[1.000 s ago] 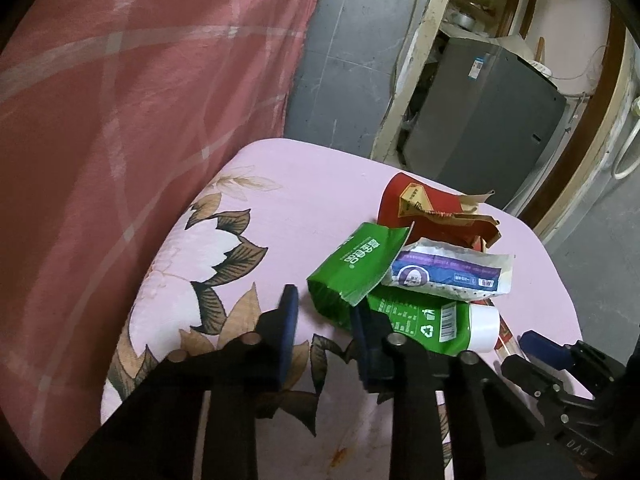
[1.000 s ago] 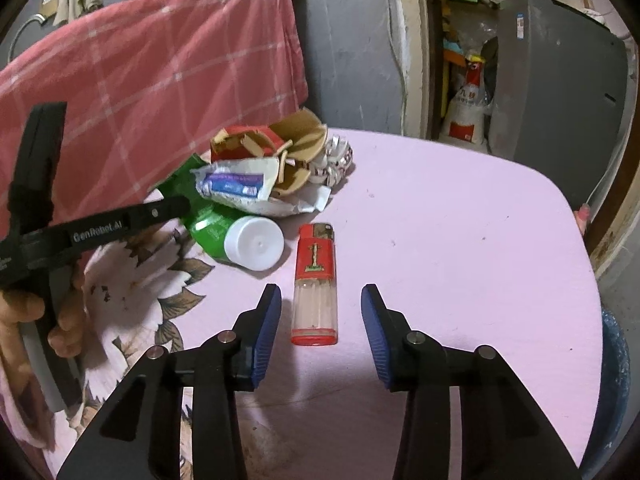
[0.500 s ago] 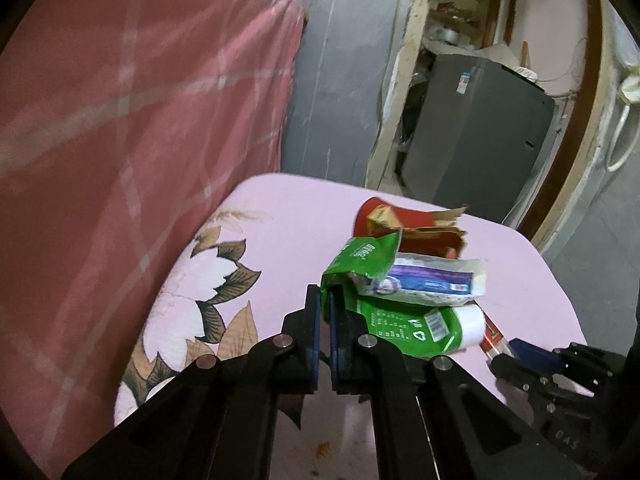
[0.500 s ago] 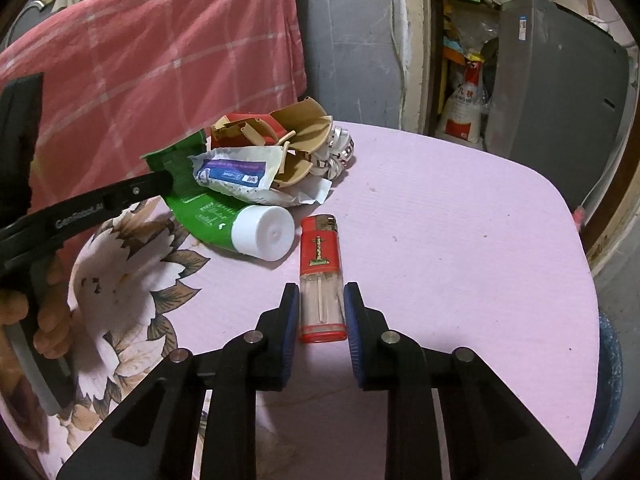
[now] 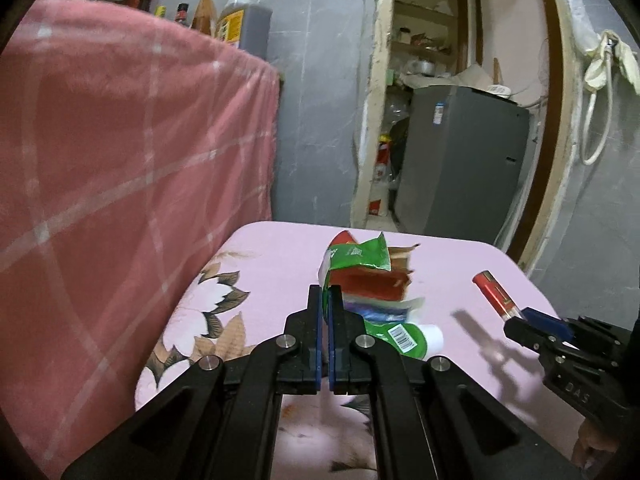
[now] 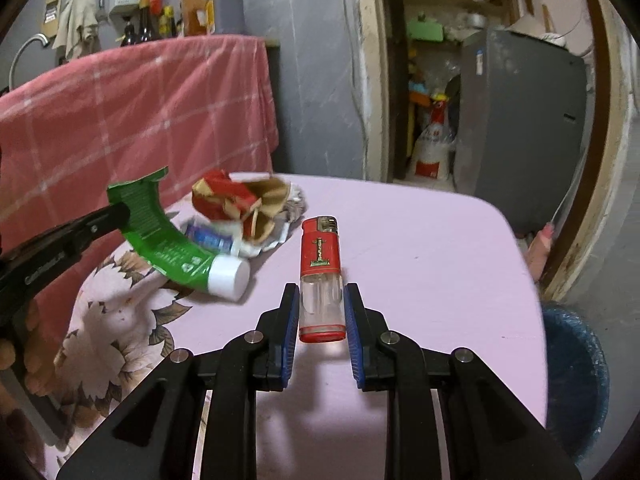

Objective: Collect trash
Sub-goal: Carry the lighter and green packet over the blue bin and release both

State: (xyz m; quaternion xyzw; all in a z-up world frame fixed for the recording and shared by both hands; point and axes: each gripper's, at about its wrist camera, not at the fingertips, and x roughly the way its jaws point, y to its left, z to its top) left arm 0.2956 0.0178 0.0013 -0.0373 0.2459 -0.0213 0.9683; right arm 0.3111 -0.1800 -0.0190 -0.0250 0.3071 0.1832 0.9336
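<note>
- We pinch the bent green plastic tube (image 6: 168, 248) tight in our left gripper (image 5: 325, 300).
- Our right gripper (image 6: 322, 304) squeezes the red and clear lighter (image 6: 321, 276).
- Next we should carry both to the blue bin (image 6: 576, 376).

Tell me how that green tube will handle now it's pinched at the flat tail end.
Probably floppy: the green tube already curves between the left gripper and its white cap. The cap end looks heavier, so it may swing. The wrappers resting against it could get dragged or drop off.

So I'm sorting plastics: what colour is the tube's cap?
White, on the green tube; its cap shows best in the right wrist view.
</note>
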